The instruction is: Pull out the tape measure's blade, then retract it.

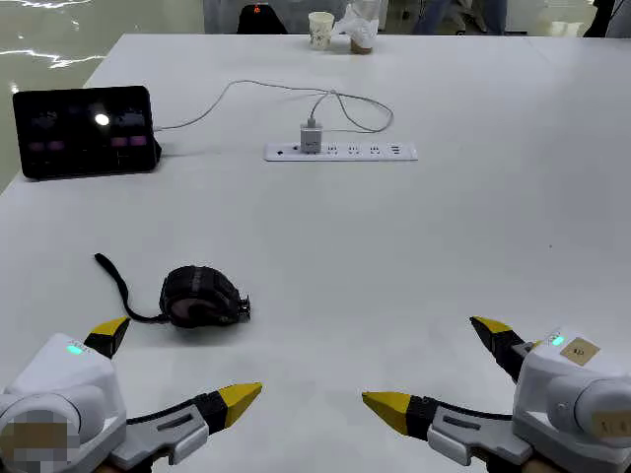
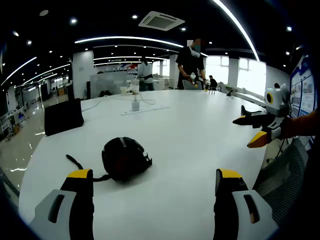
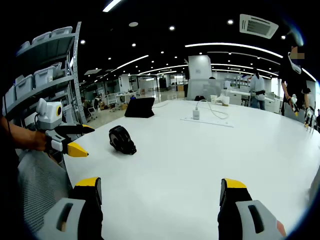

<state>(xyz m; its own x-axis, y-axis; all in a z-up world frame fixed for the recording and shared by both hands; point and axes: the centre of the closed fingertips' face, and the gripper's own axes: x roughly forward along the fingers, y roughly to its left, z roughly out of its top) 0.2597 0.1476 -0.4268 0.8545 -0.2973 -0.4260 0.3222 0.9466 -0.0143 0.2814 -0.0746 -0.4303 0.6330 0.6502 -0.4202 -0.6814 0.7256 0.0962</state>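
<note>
A: So, the head view?
B: The tape measure (image 1: 202, 296) lies on the table (image 1: 414, 236), near the left gripper (image 1: 190, 357); the right gripper (image 1: 420, 359) is well apart. Both are spread, holding nothing.
A: Left gripper view?
B: Tape measure close ahead, between wide jaws.
A: Right gripper view?
B: Farther off, towards the left jaw.

White, yellow-tipped left hand-held gripper (image 1: 175, 363) sits bottom left in head view, jaws spread wide, holding nothing. White, yellow-tipped right hand-held gripper (image 1: 436, 365) bottom right, jaws likewise wide apart, empty.
</note>
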